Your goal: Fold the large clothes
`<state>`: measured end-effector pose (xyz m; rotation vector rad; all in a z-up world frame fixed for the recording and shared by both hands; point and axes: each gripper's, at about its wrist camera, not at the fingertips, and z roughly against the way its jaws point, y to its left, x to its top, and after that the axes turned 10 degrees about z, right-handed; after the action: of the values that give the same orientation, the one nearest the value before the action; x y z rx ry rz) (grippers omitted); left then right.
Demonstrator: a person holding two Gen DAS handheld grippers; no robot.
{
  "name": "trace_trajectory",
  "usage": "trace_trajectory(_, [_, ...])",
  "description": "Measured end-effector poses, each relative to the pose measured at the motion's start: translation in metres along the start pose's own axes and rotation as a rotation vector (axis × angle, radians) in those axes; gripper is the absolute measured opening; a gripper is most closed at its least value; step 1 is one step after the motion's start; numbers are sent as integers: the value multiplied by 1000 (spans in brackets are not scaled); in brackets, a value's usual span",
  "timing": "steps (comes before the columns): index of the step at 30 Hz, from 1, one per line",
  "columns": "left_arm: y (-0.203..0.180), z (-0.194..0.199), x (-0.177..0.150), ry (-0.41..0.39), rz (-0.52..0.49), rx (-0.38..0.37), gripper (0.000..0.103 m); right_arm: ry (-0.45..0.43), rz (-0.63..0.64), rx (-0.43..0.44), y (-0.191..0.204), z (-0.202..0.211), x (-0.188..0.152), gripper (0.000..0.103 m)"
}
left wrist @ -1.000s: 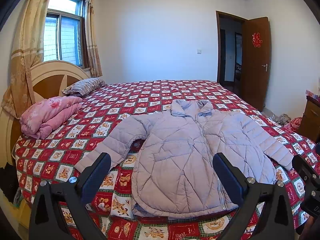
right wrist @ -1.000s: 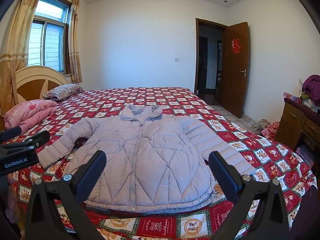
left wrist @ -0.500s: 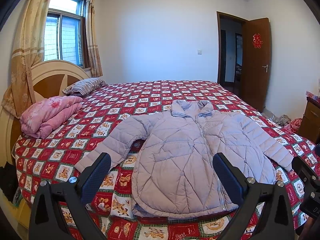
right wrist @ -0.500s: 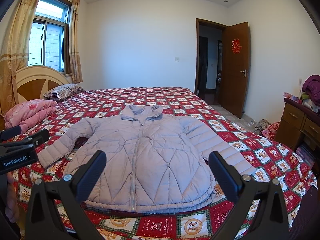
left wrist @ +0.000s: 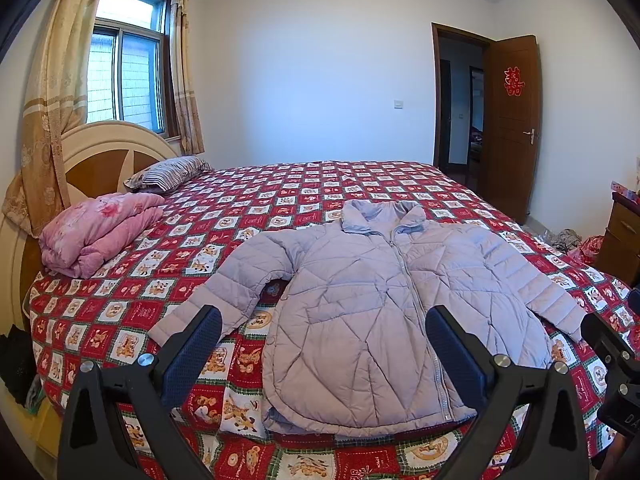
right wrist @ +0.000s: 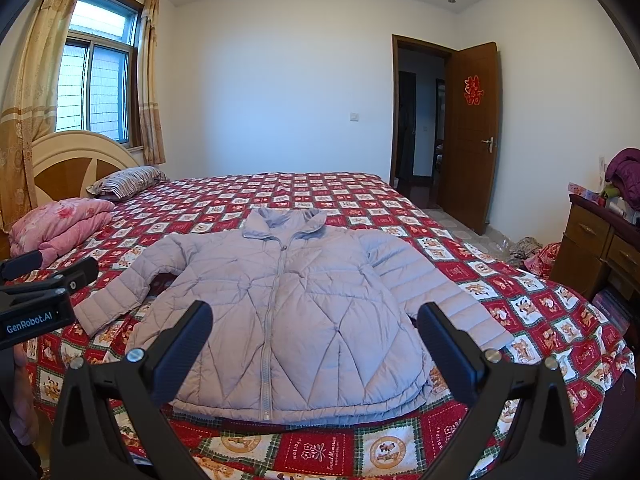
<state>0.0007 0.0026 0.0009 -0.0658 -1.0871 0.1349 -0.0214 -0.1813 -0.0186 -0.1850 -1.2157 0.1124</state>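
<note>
Both hand-held grippers, left [left wrist: 323, 350] and right [right wrist: 315, 344], gape empty above the jacket [right wrist: 280, 312]; only the right view shows a purple garment [right wrist: 625, 172].

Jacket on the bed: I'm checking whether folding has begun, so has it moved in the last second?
No. The jacket lies flat, with its collar on the same squares of the bedspread as before; both grippers are open and off it.

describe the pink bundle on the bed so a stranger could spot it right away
Start at the wooden headboard under the window. On the red checked bedspread just in front of it lies a folded pink floral quilt, beside the striped pillow. It is the only pink, thick, folded thing; the lilac jacket lies spread flat.
</note>
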Motion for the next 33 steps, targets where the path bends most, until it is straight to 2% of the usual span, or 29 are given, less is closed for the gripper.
trace_trajectory(33, [3,-8,-2,5,0,2,102,11,1,12,1,-3,0,103])
